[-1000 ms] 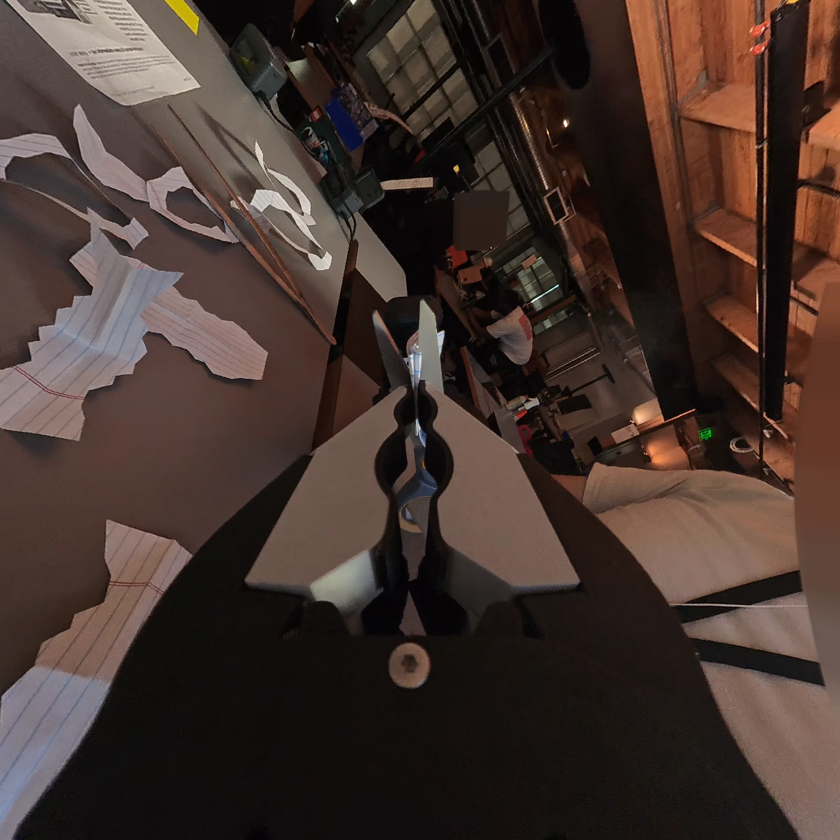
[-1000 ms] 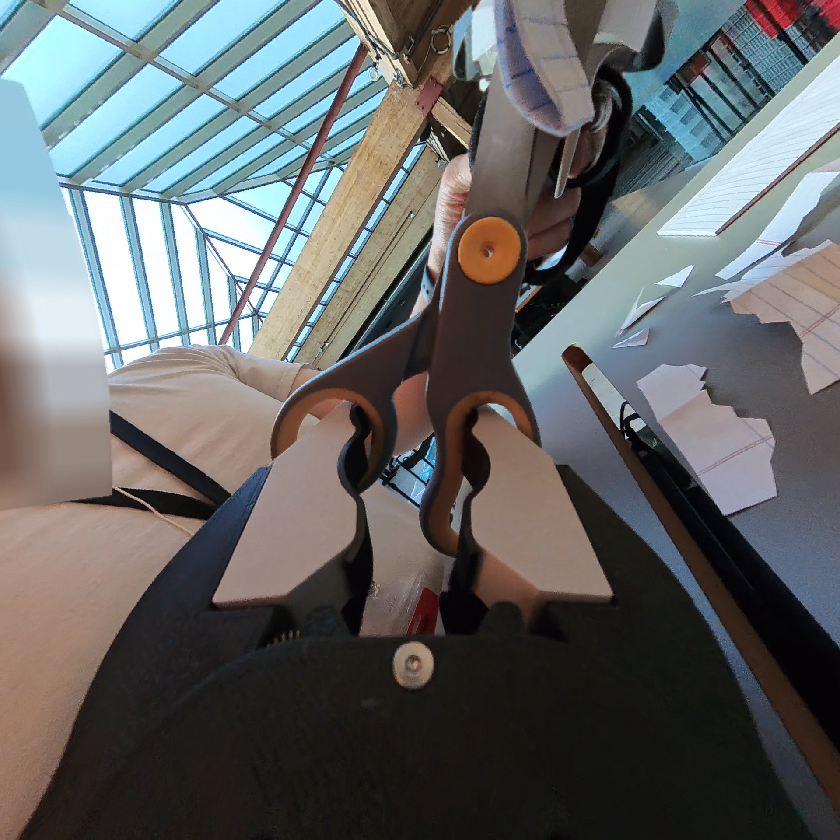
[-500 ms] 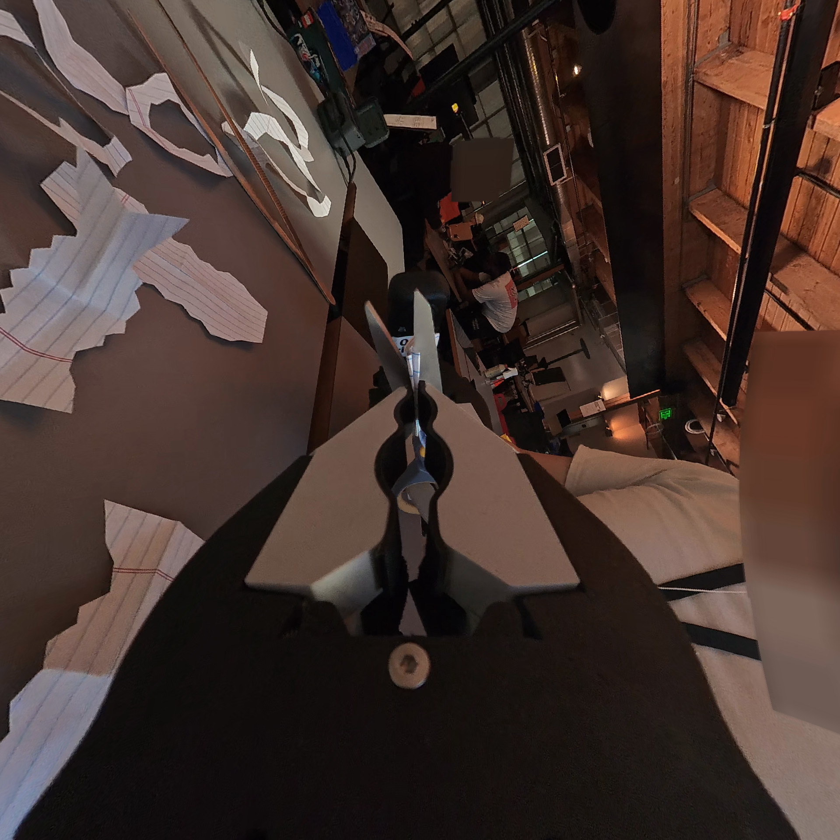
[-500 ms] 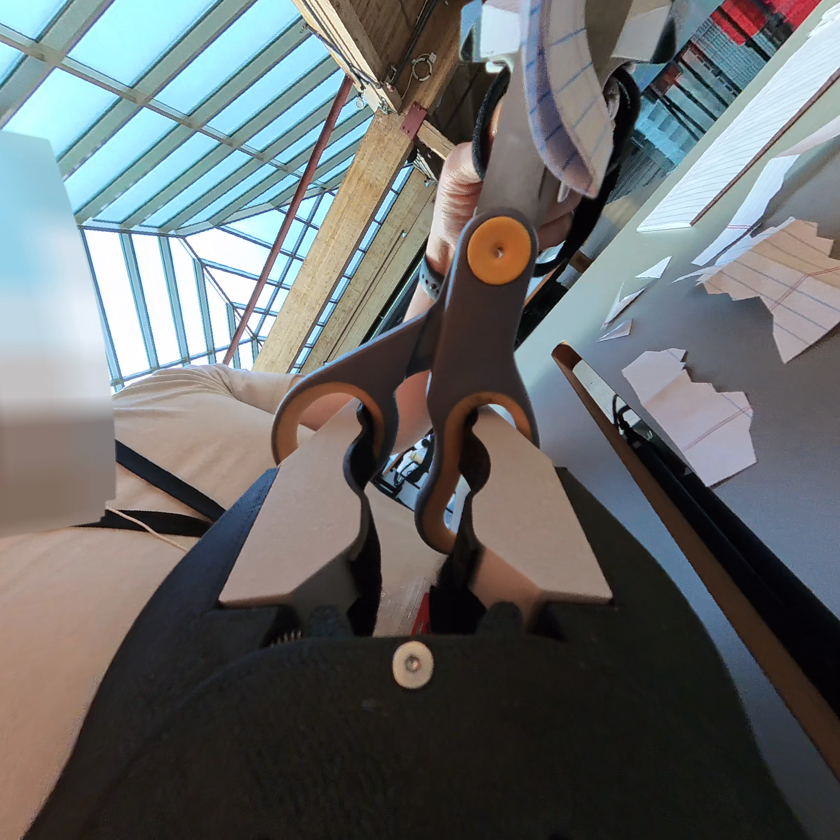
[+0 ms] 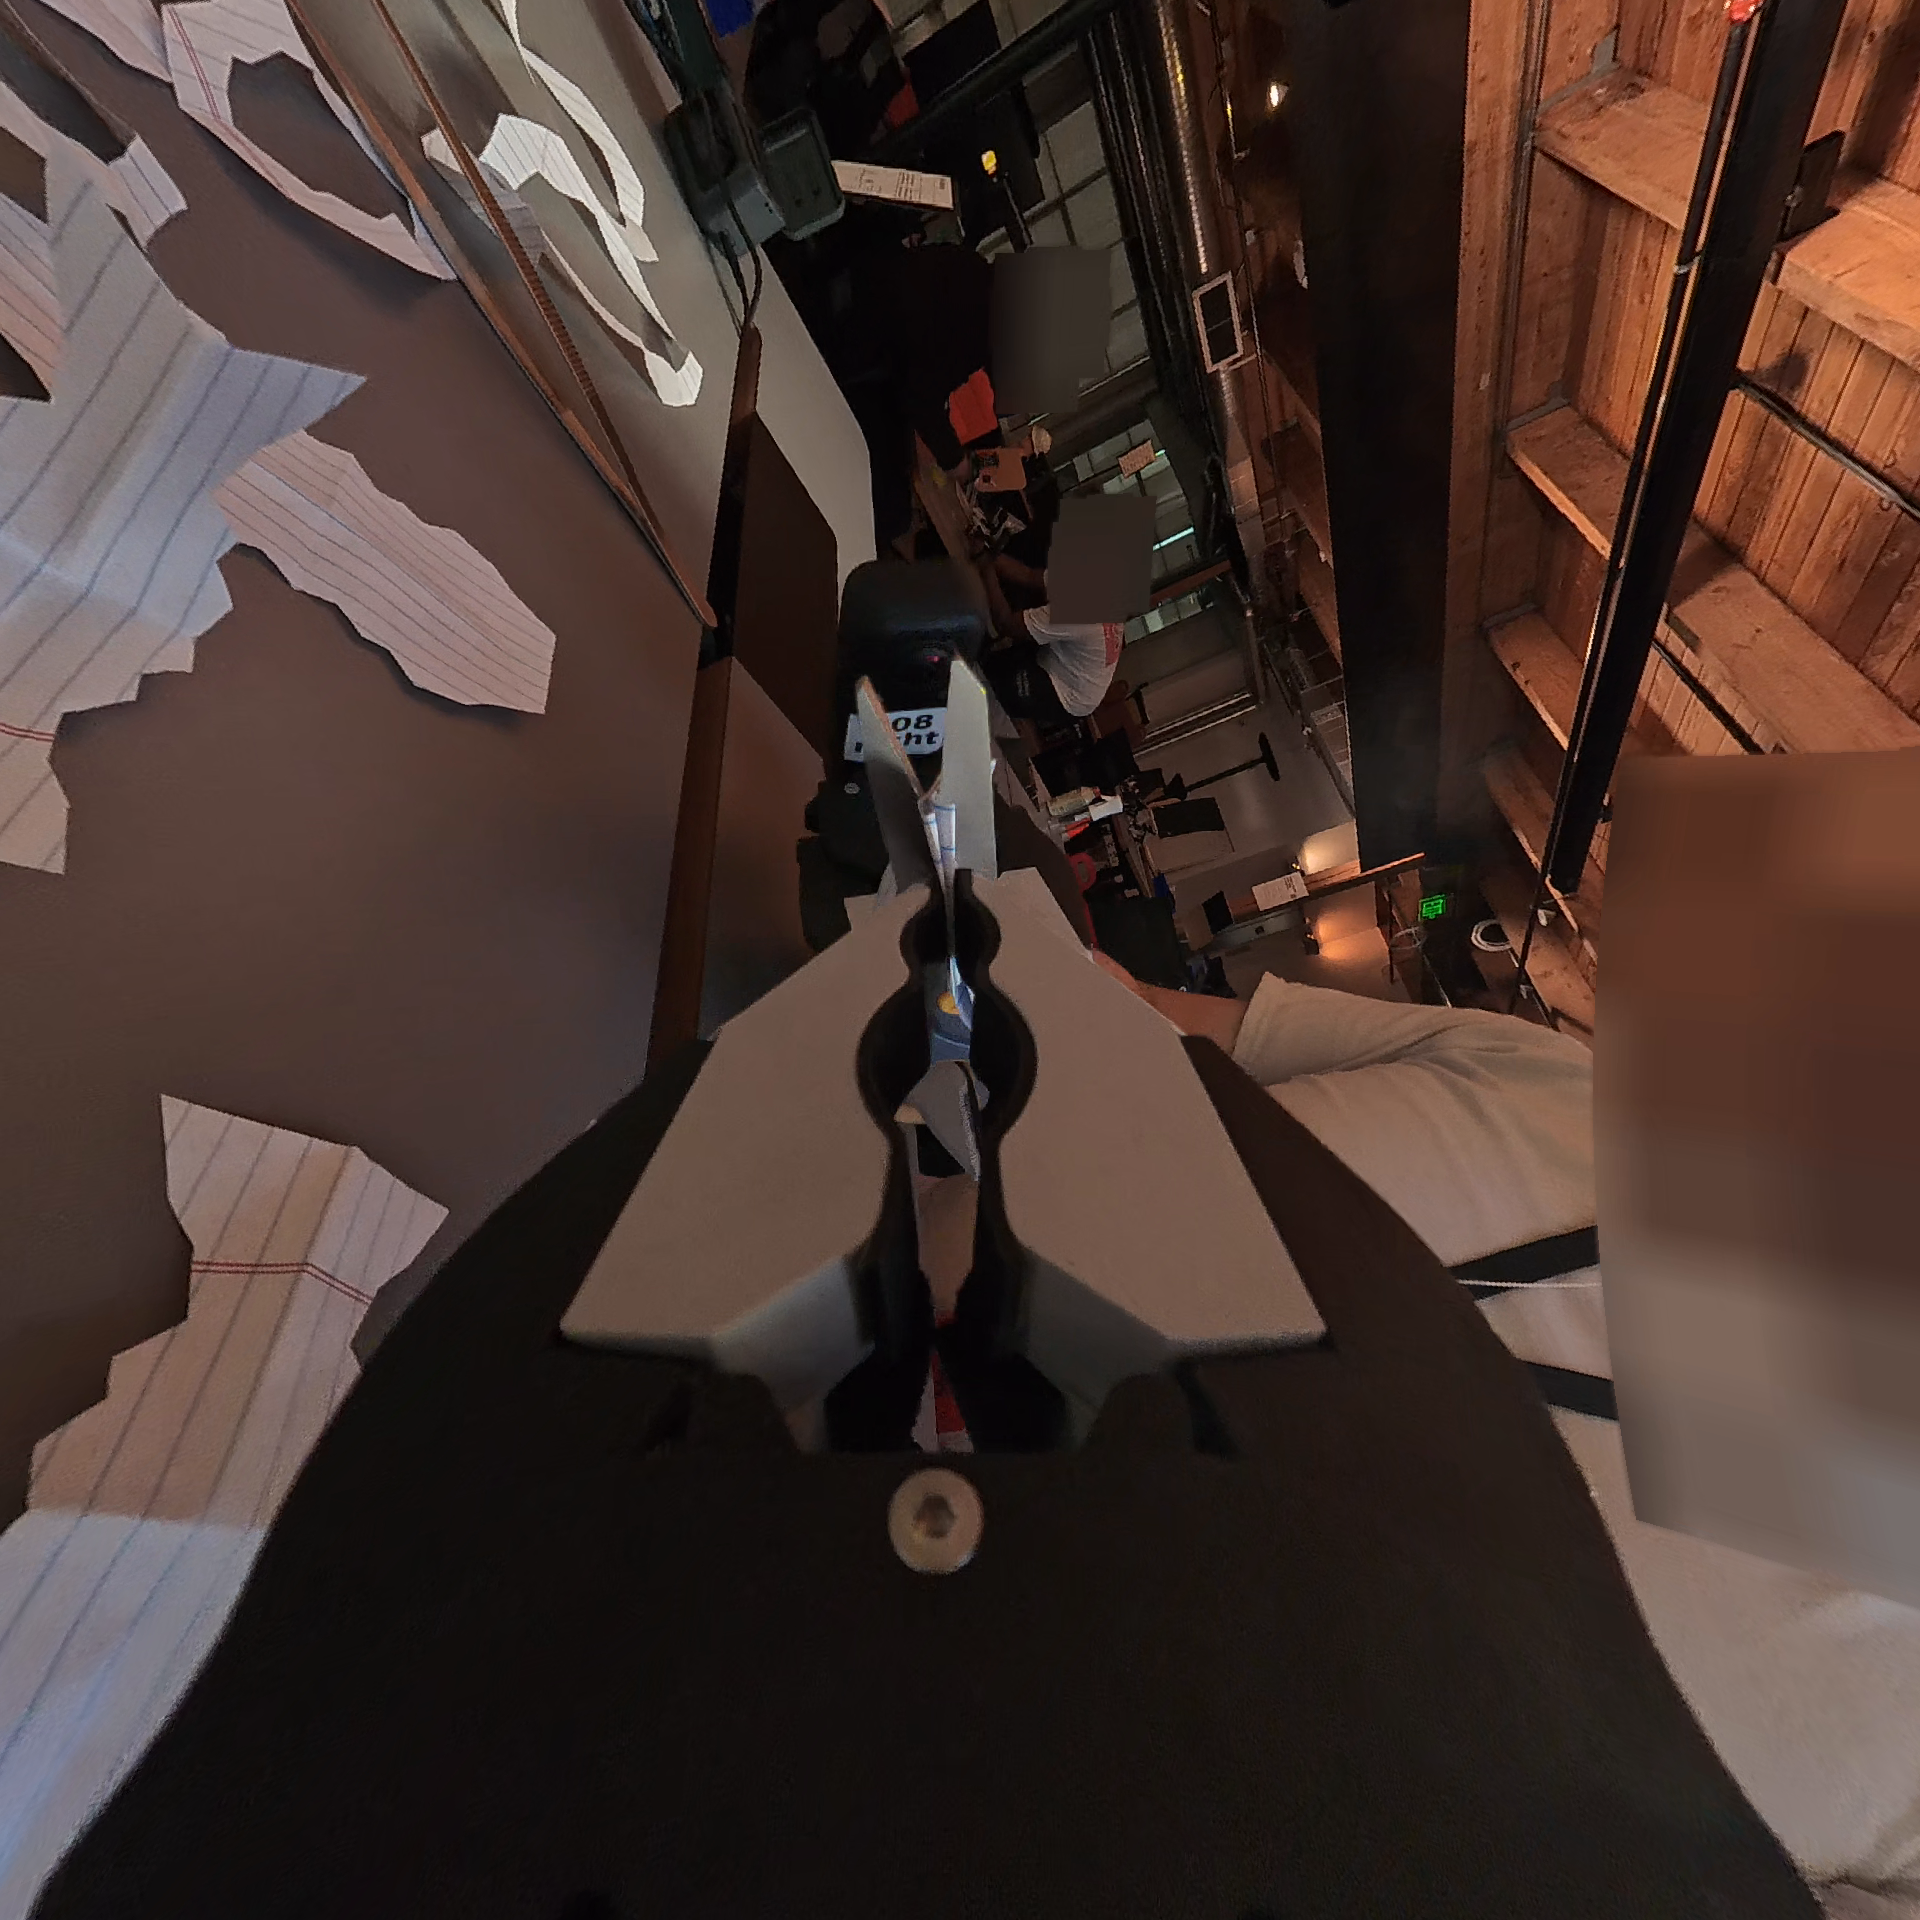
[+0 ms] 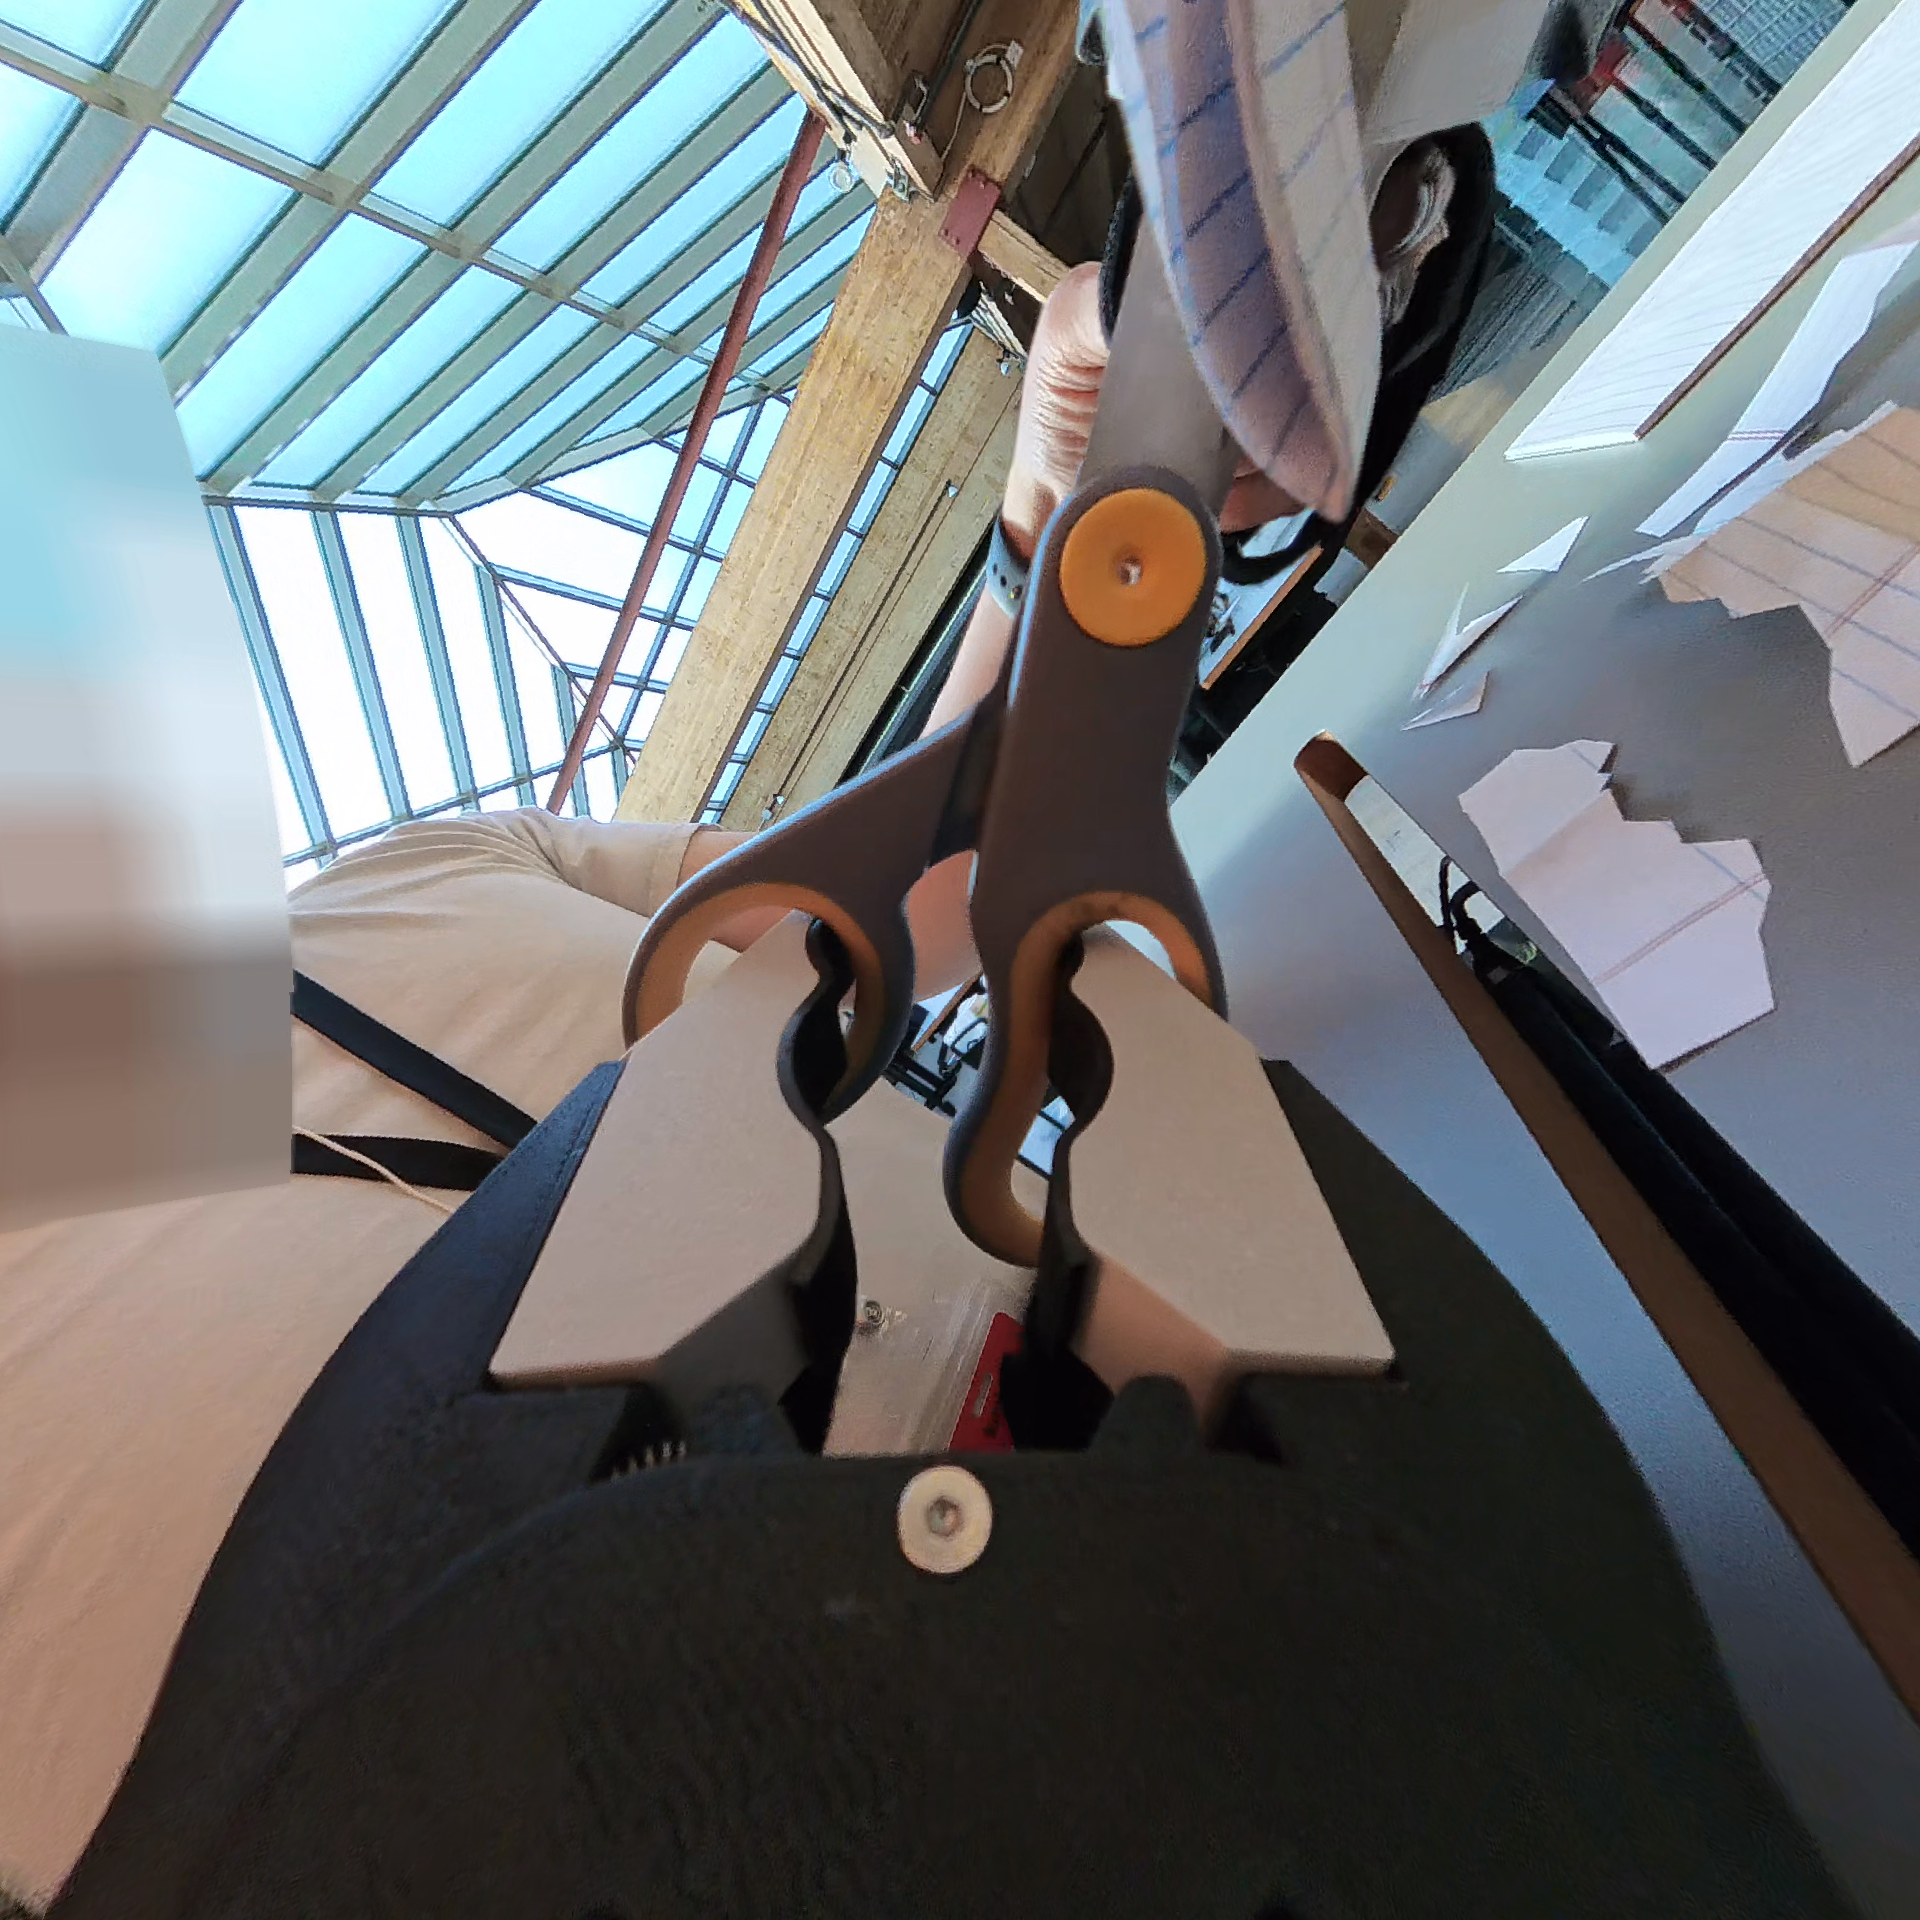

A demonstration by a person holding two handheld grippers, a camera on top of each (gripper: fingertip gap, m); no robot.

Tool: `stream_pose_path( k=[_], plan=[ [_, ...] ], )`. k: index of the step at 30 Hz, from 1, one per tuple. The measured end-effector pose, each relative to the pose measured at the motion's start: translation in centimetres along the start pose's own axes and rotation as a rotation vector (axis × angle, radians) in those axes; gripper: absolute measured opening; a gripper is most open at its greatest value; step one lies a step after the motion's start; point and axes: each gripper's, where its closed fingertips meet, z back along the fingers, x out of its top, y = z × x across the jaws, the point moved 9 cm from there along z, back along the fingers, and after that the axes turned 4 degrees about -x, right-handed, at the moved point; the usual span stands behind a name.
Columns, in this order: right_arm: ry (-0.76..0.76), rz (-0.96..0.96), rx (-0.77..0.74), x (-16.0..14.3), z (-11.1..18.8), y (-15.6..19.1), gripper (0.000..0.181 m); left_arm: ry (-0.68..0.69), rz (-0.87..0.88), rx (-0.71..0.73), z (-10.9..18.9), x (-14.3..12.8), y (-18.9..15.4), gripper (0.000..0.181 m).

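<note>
The scissors [image 6: 1101, 790] have pushed a bit further into the paper [image 6: 1247, 260] since a moment ago. The right gripper [image 6: 940, 1023] has a finger in each scissor handle, spread partway open. The left gripper [image 5: 951, 935] is pinched tight on the paper's edge, right by the blades. The table [image 5: 343, 883] has scraps [image 5: 384, 592] on it. The thin paper might bend between the blades and tear, because so little is held.

Scissors [image 6: 1101, 831] blade tips cut off at top edge; lined paper [image 6: 1257, 260] hides 1 blade.
</note>
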Motion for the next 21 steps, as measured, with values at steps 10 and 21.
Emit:
stream_pose_path(
  k=[10,21],
  plan=[
    [-0.015,-0.047,-0.005,-0.1,0.3,-0.5,0.029,0.010,0.035,0.013,-0.4,0.3,1.4,0.000],
    [-0.026,-0.101,-0.044,-0.4,0.6,-1.1,0.018,0.008,0.066,0.040,0.0,0.1,3.1,0.000]
  ],
)
